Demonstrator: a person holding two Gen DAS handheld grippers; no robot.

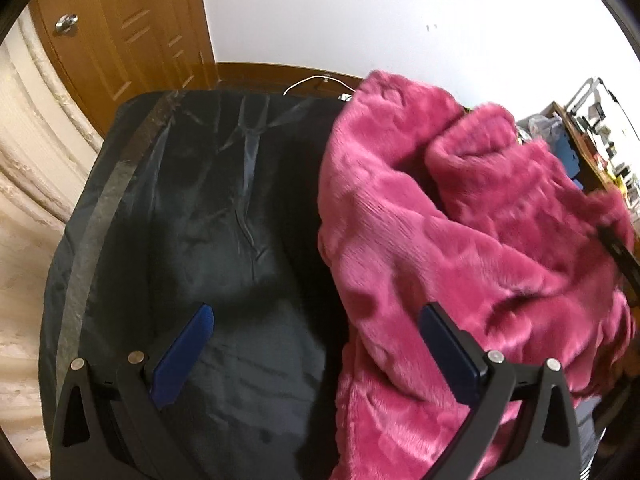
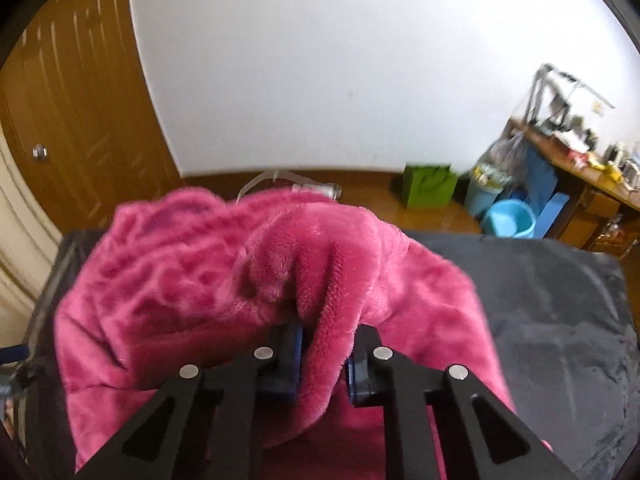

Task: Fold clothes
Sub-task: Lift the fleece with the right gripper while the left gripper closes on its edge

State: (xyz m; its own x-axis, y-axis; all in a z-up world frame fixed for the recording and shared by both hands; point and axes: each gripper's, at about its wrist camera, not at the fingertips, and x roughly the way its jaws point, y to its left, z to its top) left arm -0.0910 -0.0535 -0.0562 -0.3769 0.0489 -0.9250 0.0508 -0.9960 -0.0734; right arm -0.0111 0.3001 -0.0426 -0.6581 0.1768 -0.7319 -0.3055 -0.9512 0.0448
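A fluffy pink fleece garment (image 1: 460, 240) lies bunched on the right half of a table covered in dark cloth (image 1: 200, 200). My left gripper (image 1: 318, 312) hangs open above the table, its blue pads wide apart. Its left finger is over bare dark cloth and its right finger (image 1: 448, 348) is over the garment's near edge, gripping nothing. In the right wrist view my right gripper (image 2: 324, 332) is shut on a thick fold of the pink garment (image 2: 200, 280), which bulges up between and over the blue pads. The fabric hides the fingertips.
A wooden door (image 1: 132, 40) and a white wall stand behind the table. A white cable (image 1: 316, 80) lies at the table's far edge. On the floor to the right are a green bag (image 2: 428, 188), blue buckets (image 2: 508, 220) and a cluttered desk (image 2: 580, 168).
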